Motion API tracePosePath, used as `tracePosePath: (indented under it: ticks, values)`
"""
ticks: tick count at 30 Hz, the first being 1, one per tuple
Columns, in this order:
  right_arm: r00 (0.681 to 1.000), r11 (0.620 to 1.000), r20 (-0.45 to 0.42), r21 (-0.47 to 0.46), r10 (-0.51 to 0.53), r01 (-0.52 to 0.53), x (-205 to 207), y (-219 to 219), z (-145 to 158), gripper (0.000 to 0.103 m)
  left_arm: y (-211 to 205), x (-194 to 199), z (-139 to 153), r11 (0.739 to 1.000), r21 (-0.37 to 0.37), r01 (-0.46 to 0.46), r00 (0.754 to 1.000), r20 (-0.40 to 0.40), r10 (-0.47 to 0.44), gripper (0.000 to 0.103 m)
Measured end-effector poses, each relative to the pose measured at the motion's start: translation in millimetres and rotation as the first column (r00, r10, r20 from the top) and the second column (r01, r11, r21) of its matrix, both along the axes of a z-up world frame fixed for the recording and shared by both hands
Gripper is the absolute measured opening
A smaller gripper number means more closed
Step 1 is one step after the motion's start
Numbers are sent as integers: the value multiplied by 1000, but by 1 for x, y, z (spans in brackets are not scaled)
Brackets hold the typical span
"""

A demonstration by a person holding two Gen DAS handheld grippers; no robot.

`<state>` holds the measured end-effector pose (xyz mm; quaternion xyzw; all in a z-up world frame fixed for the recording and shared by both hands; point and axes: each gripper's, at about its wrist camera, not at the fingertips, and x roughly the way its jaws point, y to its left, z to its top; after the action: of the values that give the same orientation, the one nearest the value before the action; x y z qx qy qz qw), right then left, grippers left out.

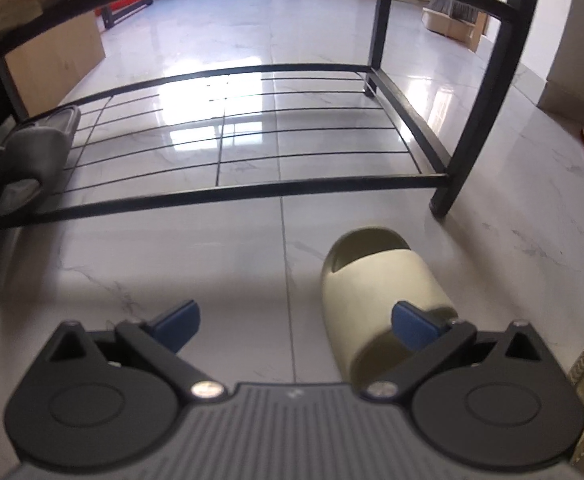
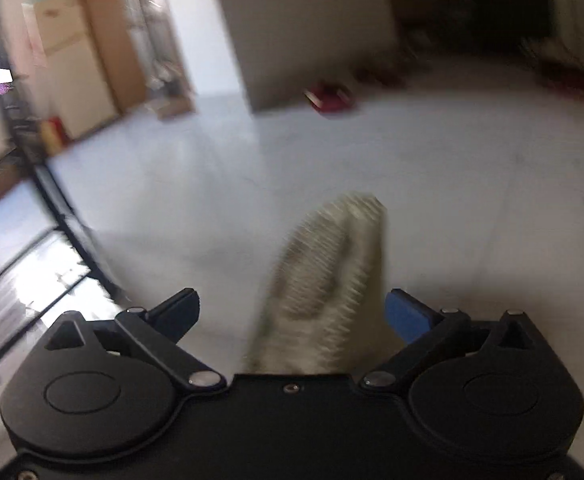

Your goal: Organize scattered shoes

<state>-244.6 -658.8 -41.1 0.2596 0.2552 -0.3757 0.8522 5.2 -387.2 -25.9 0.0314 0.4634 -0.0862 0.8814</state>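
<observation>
Sizing up the scene, biggest first:

Floor [image 1: 171,264]: glossy marble-look tile, slick. A slide nudged sideways will skate on it rather than lift.

Shoe rack [image 1: 227,196]: black metal frame, low wire-grid shelf, mostly free. A thin wire deck suits flat soles better than edges.

Grey slippers [image 1: 39,148]: pair parked at the rack's left end, on the wire shelf. That sets the row to match.

Cream slide [image 1: 376,304]: on the floor just in front of the rack, near its right front leg. Moulded foam by the look, so likely light, springy, matte, not fragile. Best hold is probably across the wide upper strap or pinching one sidewall; a hard squeeze should only dent it.

Second cream slide [image 2: 328,280]: seen sole-up or on edge in the right view, ribbed tread showing, blurred. It sits between the right fingers, but no pad visibly presses on it; cannot tell what it rests on.

Red slipper [image 2: 328,98]: far across the floor by a wall, blurred, well apart from the rack.

Left tongs [image 1: 296,324]: spread wide, empty. The right blue pad overlaps the cream slide's strap in view; contact is unclear.

Right tongs [image 2: 292,314]: spread wide, gripping nothing.
</observation>
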Motion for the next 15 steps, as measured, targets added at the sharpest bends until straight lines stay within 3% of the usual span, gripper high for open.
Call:
tracePosePath:
  ticks: [3, 6, 10, 15]
  values:
    - [1000, 998, -10, 65, -20, 20, 10, -20, -24, 101, 4, 3, -2, 1000, -6, -23, 1000, -7, 23, 102]
    - [998, 997, -56, 73, 23, -19, 30, -34, -43, 97, 5, 4, -2, 999, -5, -32, 999, -6, 32, 102]
    - [985, 996, -147, 1, 92, -93, 45, -44, -50, 93, 5, 5, -4, 999, -3, -33, 999, -4, 33, 102]
    - [960, 982, -216, -18, 178, -186, 49, -37, -47, 95, 4, 6, -7, 999, 10, -32, 999, -25, 32, 102]
